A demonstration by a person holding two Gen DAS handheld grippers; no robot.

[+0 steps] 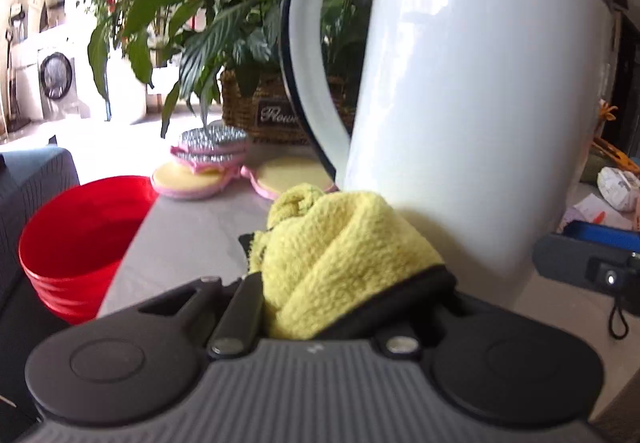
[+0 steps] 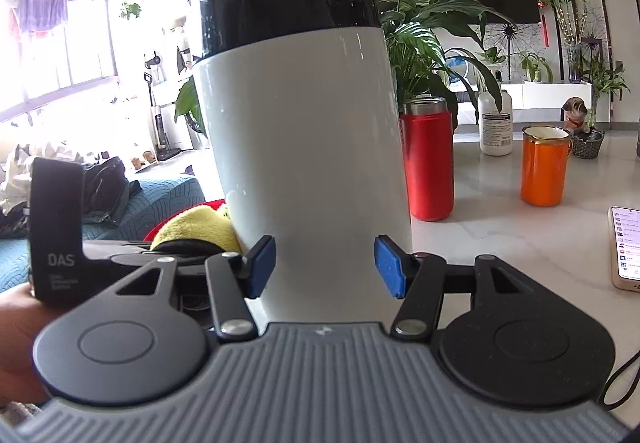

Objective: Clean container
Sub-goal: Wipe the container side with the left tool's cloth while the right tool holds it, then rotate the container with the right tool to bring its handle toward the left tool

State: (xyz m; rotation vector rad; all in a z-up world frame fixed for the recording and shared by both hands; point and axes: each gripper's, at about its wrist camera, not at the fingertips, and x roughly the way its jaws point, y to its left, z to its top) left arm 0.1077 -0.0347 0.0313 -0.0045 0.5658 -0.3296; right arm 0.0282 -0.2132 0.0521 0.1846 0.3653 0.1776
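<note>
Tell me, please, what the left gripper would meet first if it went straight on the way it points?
Most likely the white jug. The left gripper, shut on the yellow cloth, points at its lower wall, and the cloth looks already against it, though depth is unclear.

A red flask (image 2: pixel 428 159), orange mug (image 2: pixel 545 165) and phone (image 2: pixel 626 247) sit near potted plants (image 2: pixel 424 39).

Kettle (image 1: pixel 460 103) top beyond frame edge, handle (image 1: pixel 308 55) blurred.

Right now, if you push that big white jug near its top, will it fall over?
Maybe. The white jug is tall, with a narrower base, so a high push could tip it. Its glossy wall looks slippery. The right gripper brackets its base, which probably steadies it.
</note>
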